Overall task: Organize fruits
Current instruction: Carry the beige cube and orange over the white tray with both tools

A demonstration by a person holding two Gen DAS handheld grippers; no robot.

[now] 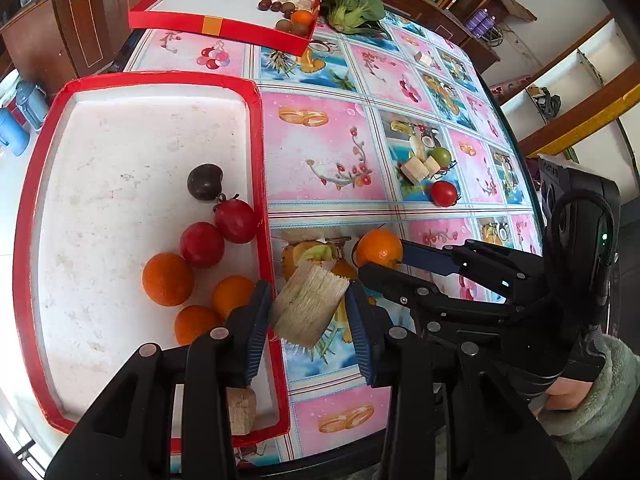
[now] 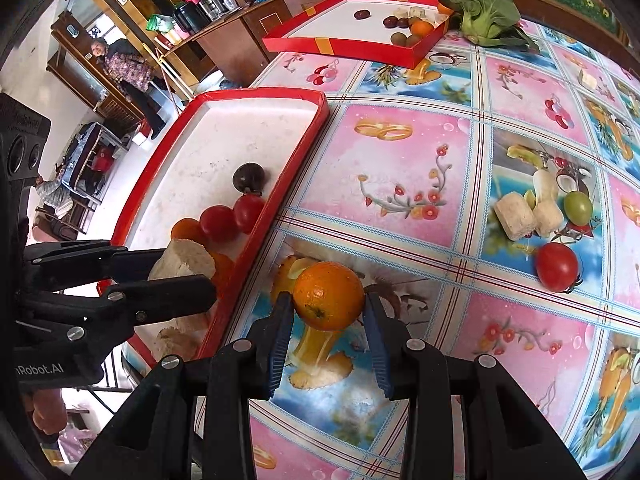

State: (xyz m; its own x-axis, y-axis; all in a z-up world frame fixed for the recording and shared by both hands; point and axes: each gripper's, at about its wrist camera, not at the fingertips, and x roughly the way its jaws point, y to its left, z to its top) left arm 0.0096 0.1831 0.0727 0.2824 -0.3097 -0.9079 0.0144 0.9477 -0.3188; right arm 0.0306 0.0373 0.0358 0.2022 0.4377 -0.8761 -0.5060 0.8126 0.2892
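My left gripper (image 1: 308, 304) is shut on a pale fibrous block (image 1: 308, 306), held just above the right rim of the near red tray (image 1: 262, 152). In that tray lie three oranges (image 1: 168, 279), two red tomatoes (image 1: 236, 220), a dark plum (image 1: 205, 182) and a beige block (image 1: 241, 410). My right gripper (image 2: 326, 312) is shut on an orange (image 2: 329, 295) over the tablecloth, right of the tray (image 2: 296, 168). From the right wrist view the left gripper (image 2: 196, 276) and its block (image 2: 184, 258) hang over the tray's edge. The right gripper (image 1: 380, 262) and its orange (image 1: 379, 248) show in the left wrist view.
On the patterned tablecloth lie two beige blocks (image 2: 516, 216), a green fruit (image 2: 578, 207) and a red tomato (image 2: 558, 266). A far red tray (image 2: 348, 46) holds dark fruits, oranges and blocks. Leafy greens (image 2: 484, 12) lie beside it. A person (image 2: 132, 76) stands in the background room.
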